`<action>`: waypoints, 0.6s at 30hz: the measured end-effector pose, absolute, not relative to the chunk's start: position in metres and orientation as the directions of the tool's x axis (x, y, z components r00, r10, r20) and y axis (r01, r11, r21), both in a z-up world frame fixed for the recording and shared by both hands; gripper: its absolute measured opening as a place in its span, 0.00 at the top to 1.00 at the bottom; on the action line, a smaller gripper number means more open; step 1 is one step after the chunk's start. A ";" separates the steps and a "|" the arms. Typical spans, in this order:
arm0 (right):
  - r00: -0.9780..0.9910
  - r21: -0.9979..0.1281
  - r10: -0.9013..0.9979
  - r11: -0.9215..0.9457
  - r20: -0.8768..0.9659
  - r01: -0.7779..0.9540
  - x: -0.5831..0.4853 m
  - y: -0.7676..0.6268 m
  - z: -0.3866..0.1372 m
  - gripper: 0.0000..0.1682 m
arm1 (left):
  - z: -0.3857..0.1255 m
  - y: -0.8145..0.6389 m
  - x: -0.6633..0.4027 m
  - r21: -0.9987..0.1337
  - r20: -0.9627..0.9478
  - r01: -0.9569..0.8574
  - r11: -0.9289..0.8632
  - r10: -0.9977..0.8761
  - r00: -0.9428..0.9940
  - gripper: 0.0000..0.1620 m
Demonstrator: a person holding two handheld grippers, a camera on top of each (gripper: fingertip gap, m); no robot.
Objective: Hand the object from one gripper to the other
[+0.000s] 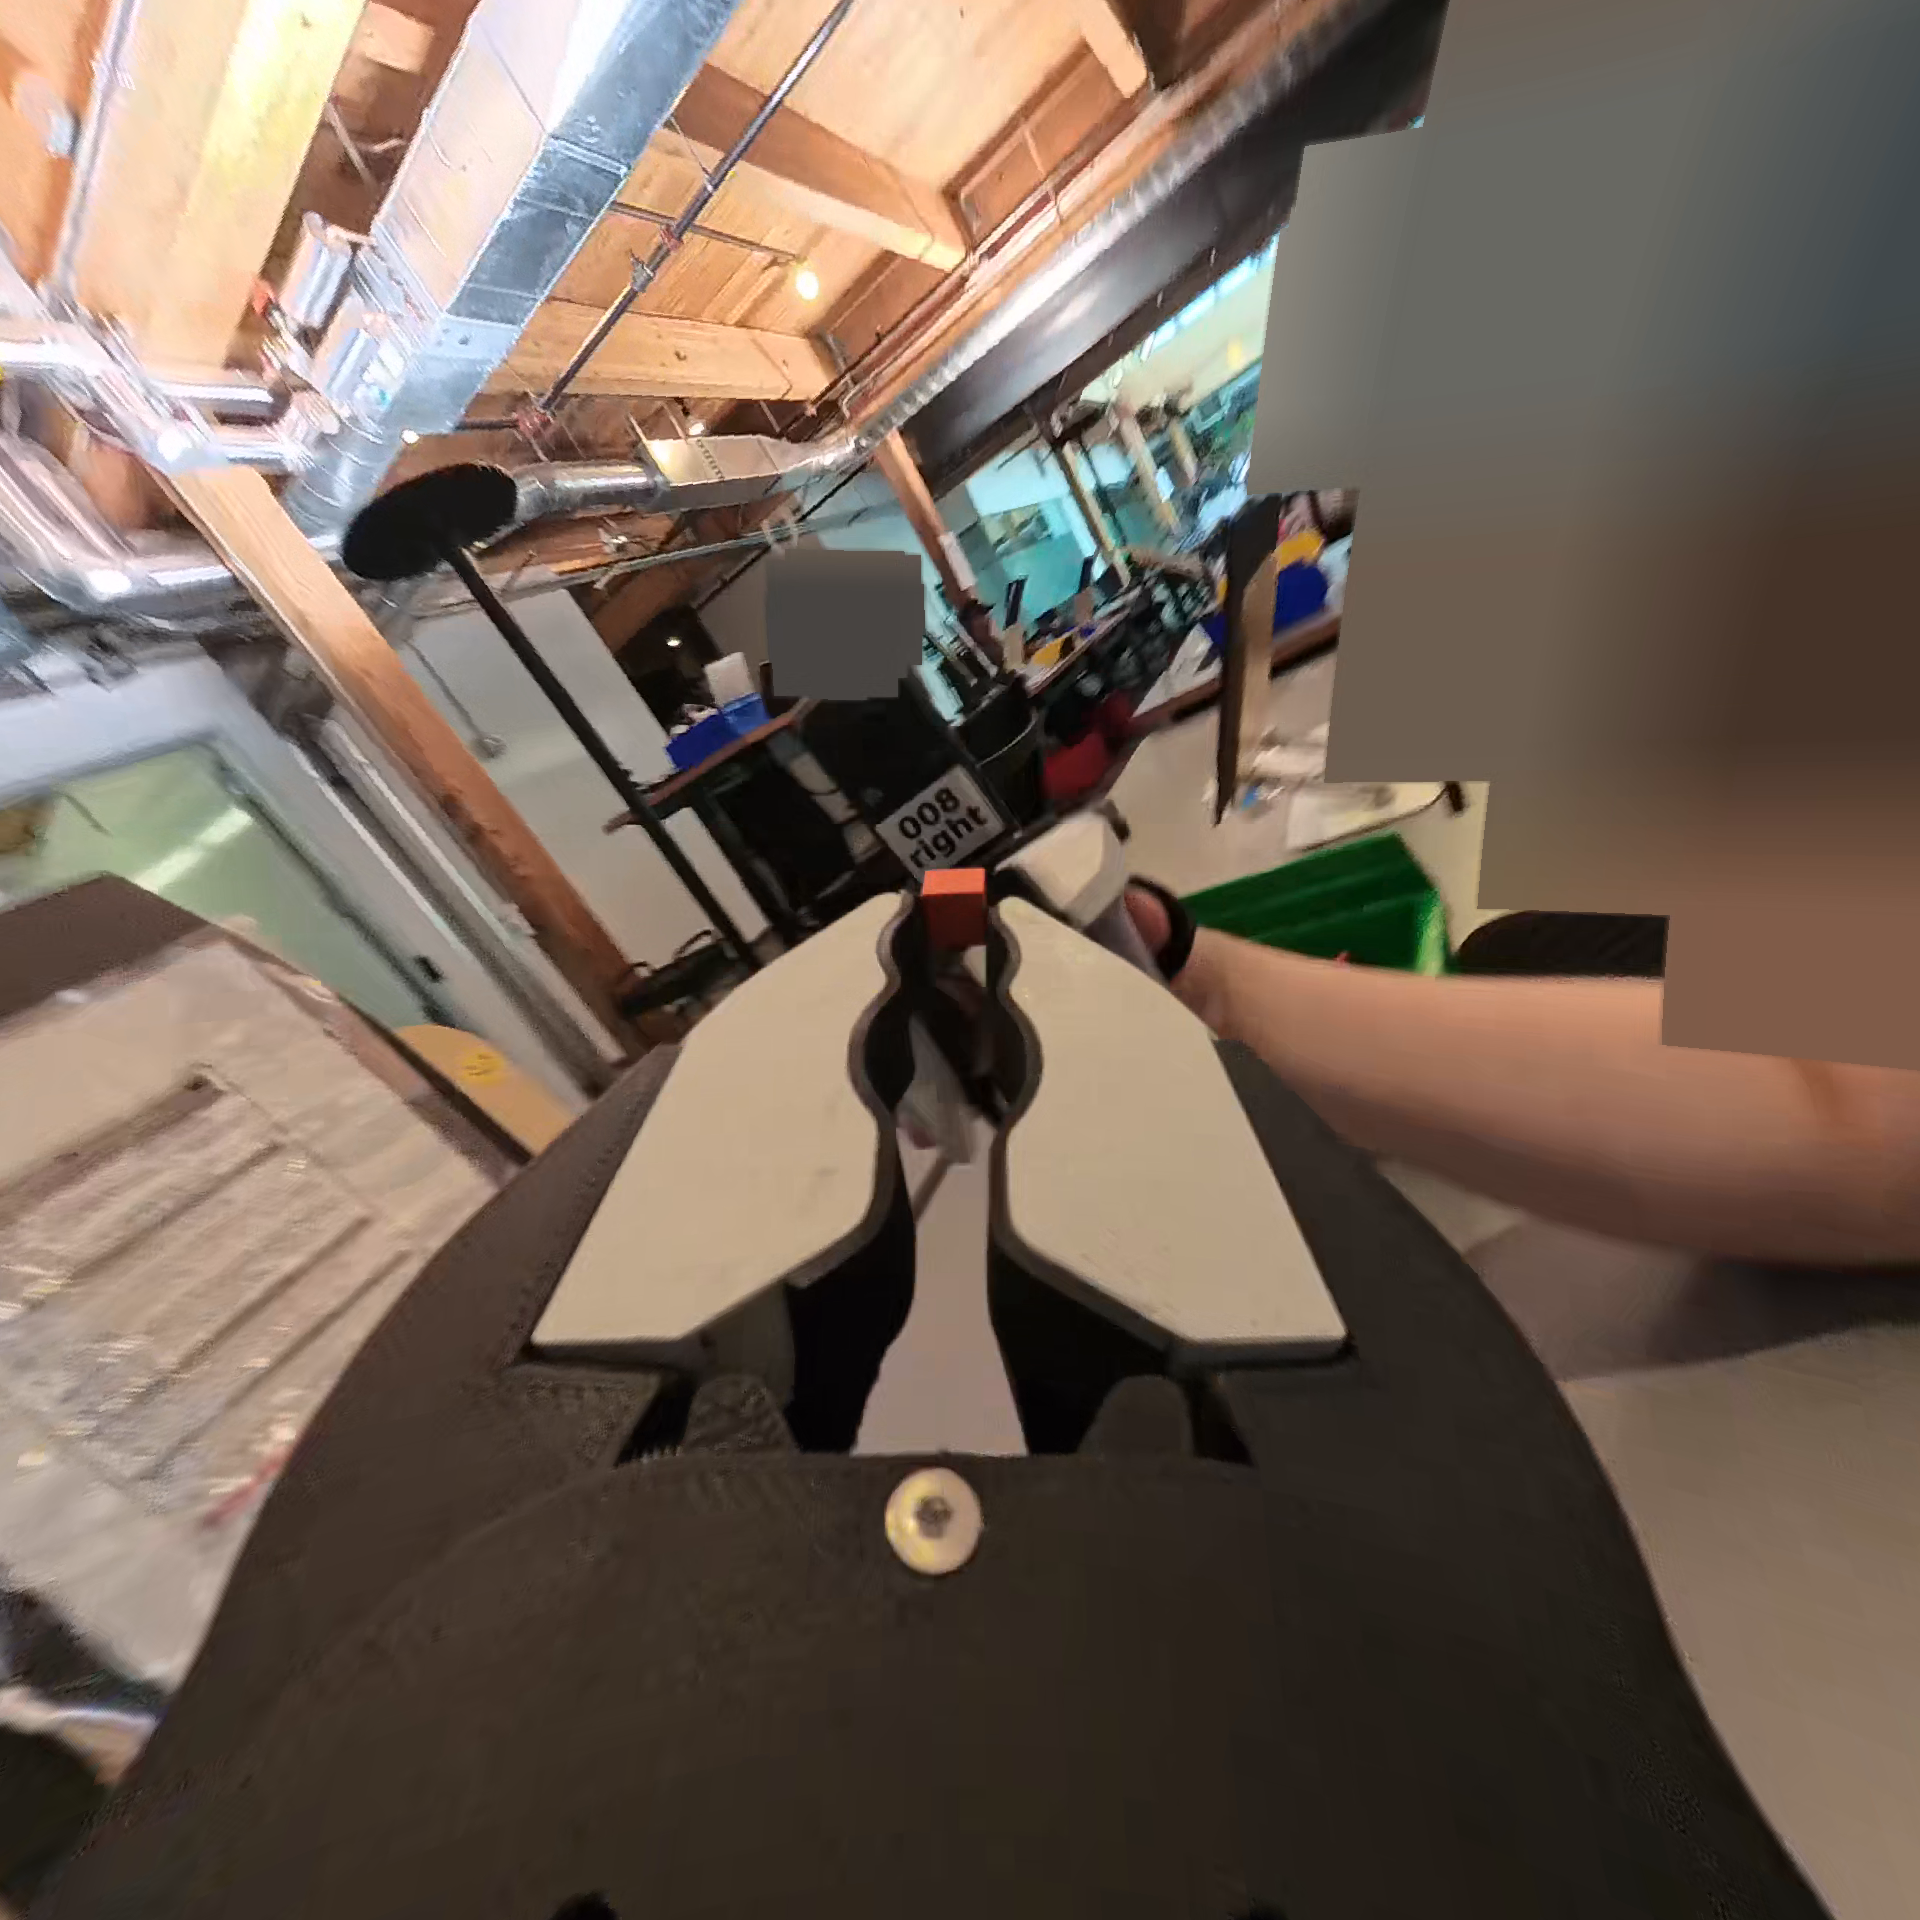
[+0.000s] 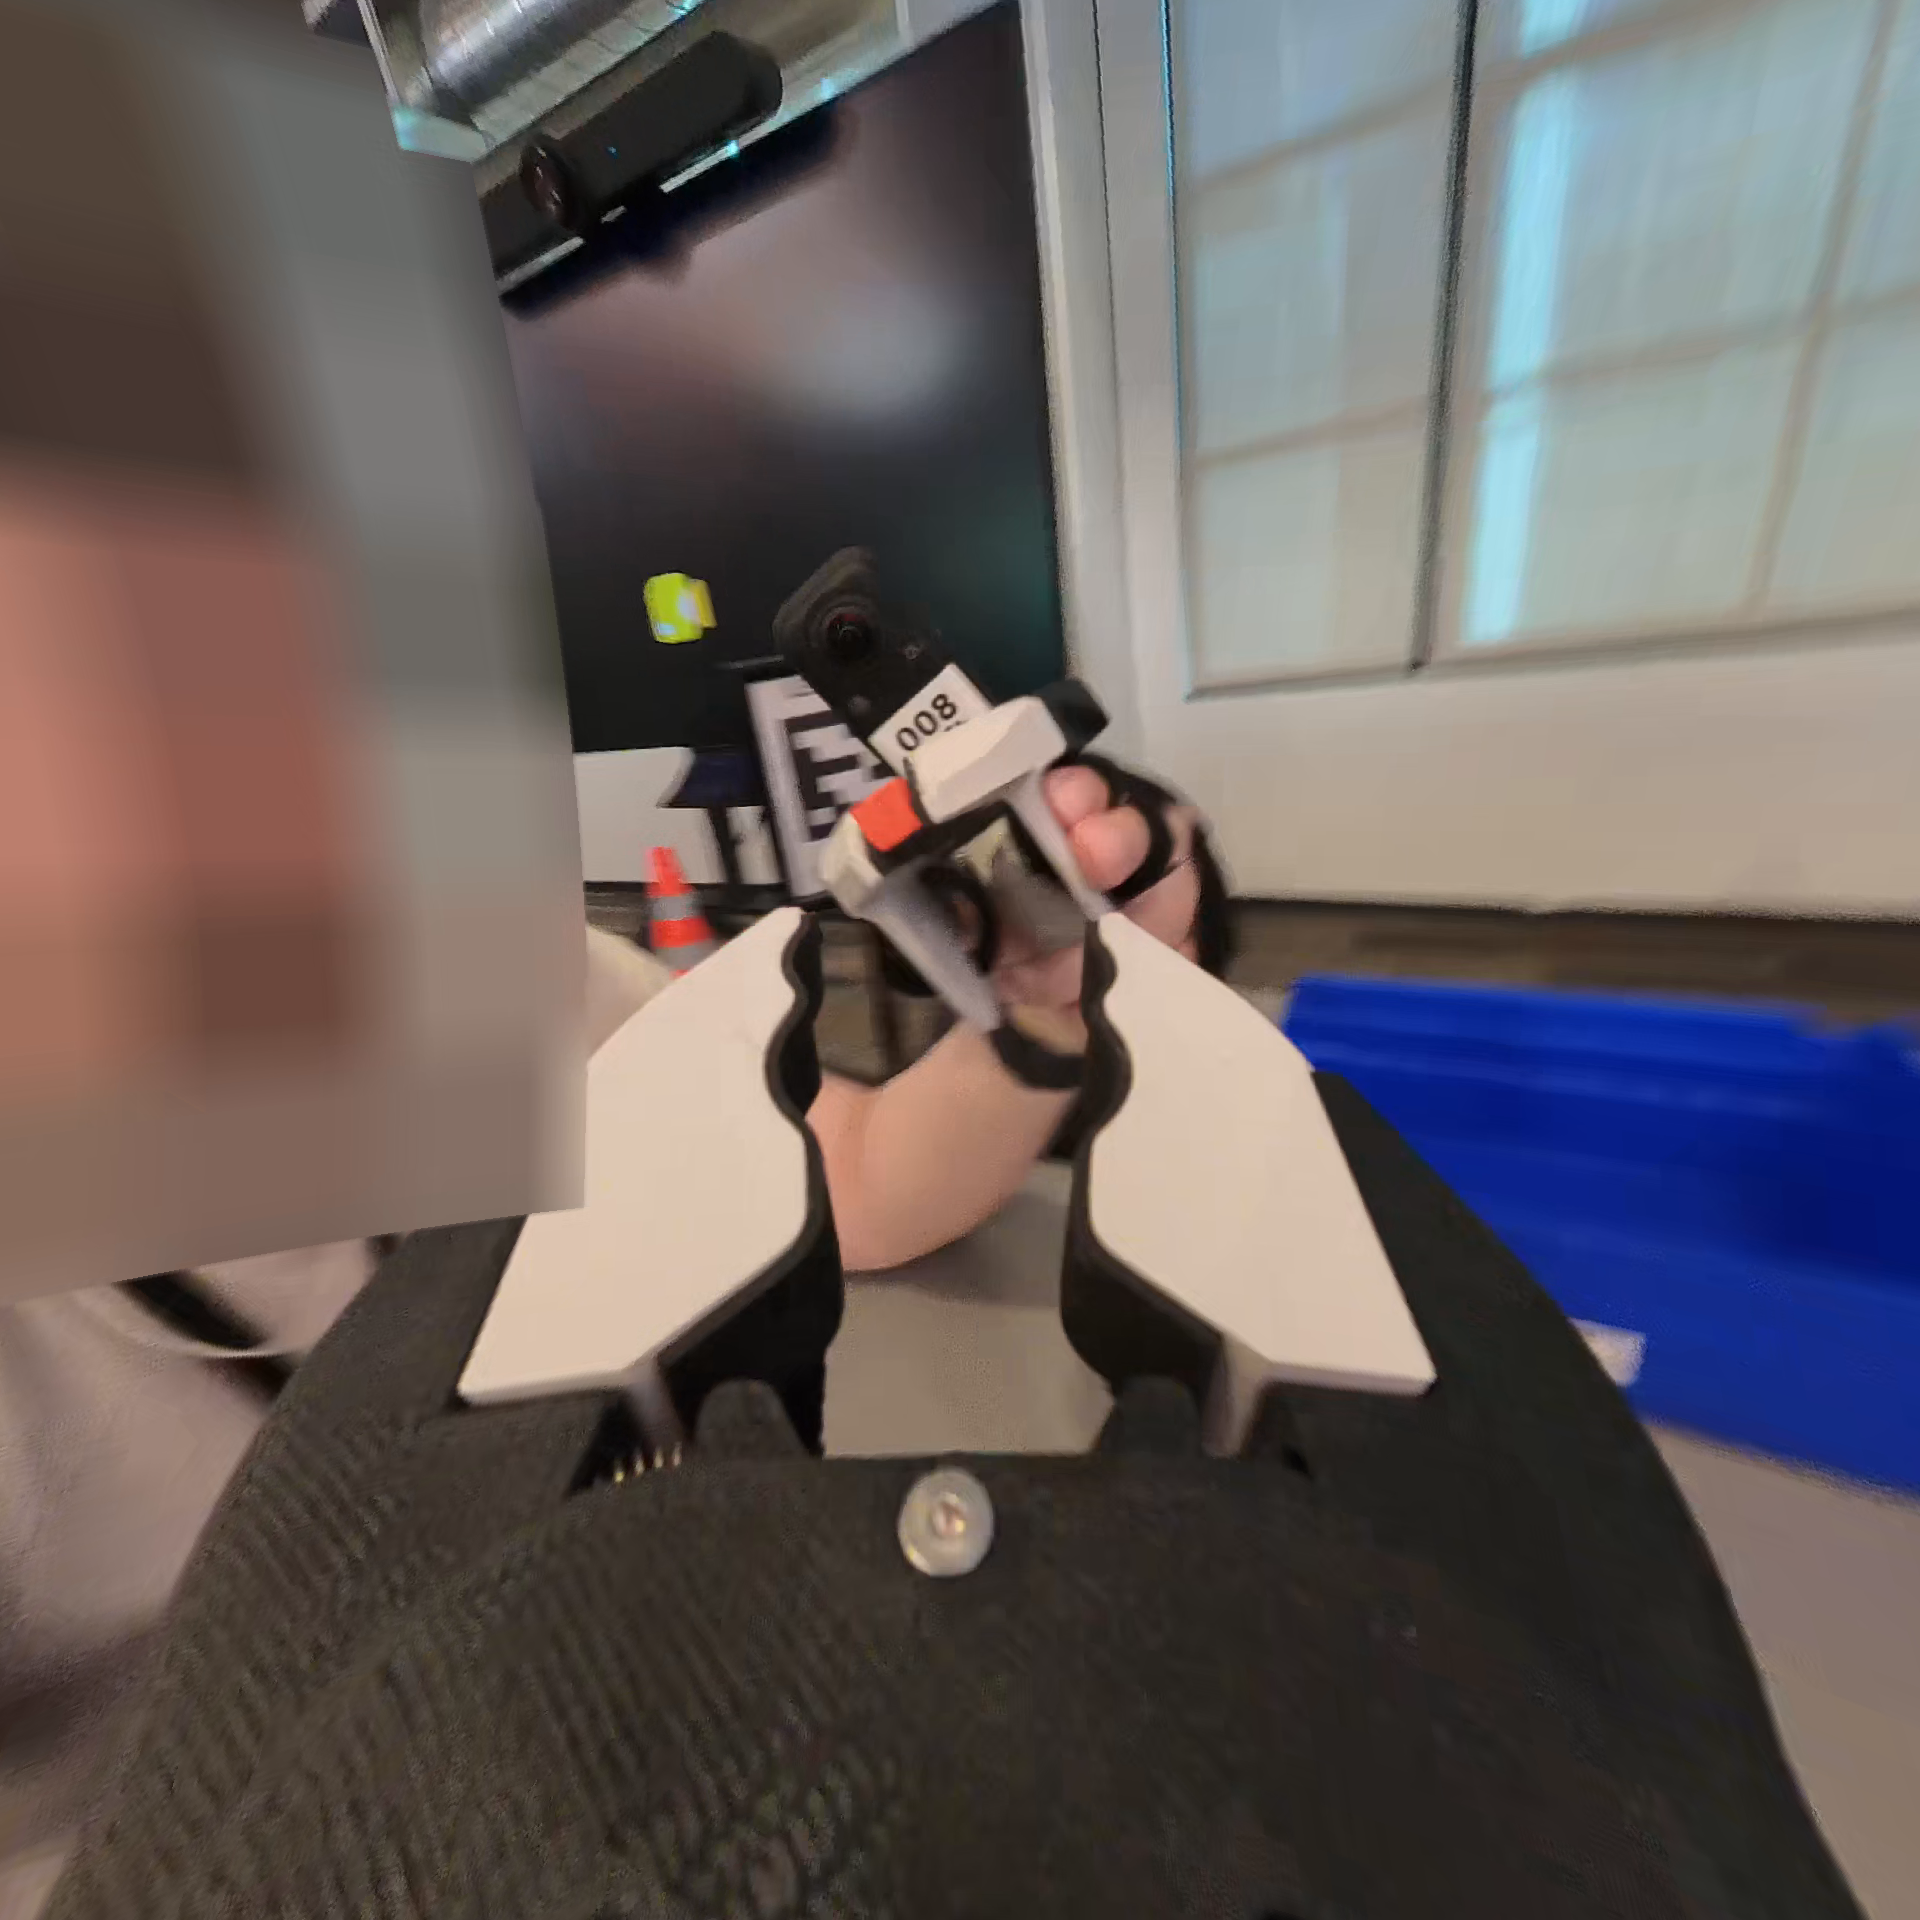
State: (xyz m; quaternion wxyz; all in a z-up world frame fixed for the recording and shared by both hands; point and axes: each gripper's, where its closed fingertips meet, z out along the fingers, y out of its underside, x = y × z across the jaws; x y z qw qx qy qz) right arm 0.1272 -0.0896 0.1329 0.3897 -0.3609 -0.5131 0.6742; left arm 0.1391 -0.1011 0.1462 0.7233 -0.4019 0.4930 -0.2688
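Observation:
A small orange block point(image 1: 953, 906) sits clamped between the tips of my left gripper point(image 1: 953, 925), whose white fingers are nearly together and held up in the air. The right wrist view shows the same left gripper point(image 2: 896, 831) farther off, tilted, with the orange block point(image 2: 888, 814) in its tips and a gloved hand point(image 2: 1122, 842) holding it. My right gripper point(image 2: 948, 930) is open and empty, its fingers spread wide just below and in front of the left one. The right gripper's body point(image 1: 1070, 862) shows just behind the block in the left wrist view.
A person's bare forearm point(image 1: 1507, 1122) reaches in from the right. A green bin point(image 1: 1330, 914) lies behind it. A blue bin point(image 2: 1610, 1122) is at the right, an orange cone point(image 2: 670, 904) stands on the floor, and a black lamp pole point(image 1: 582, 717) stands at the left. The grippers are tip to tip, or close to it.

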 end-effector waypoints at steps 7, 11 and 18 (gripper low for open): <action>0.394 -0.631 0.751 0.660 0.530 -0.407 0.143 -0.074 0.178 0.74 | 0.176 -0.094 0.129 -0.941 -0.075 0.295 0.167 -0.951 0.299 0.94; 0.633 -0.379 0.273 0.925 0.724 0.035 0.135 -0.073 0.178 0.77 | 0.182 -0.094 0.134 -0.920 0.073 0.392 0.022 -0.971 0.227 0.94; 0.721 -0.317 0.172 0.946 0.671 0.069 0.136 -0.096 0.194 0.87 | 0.187 -0.102 0.144 -0.886 0.129 0.462 -0.031 -0.975 0.180 0.94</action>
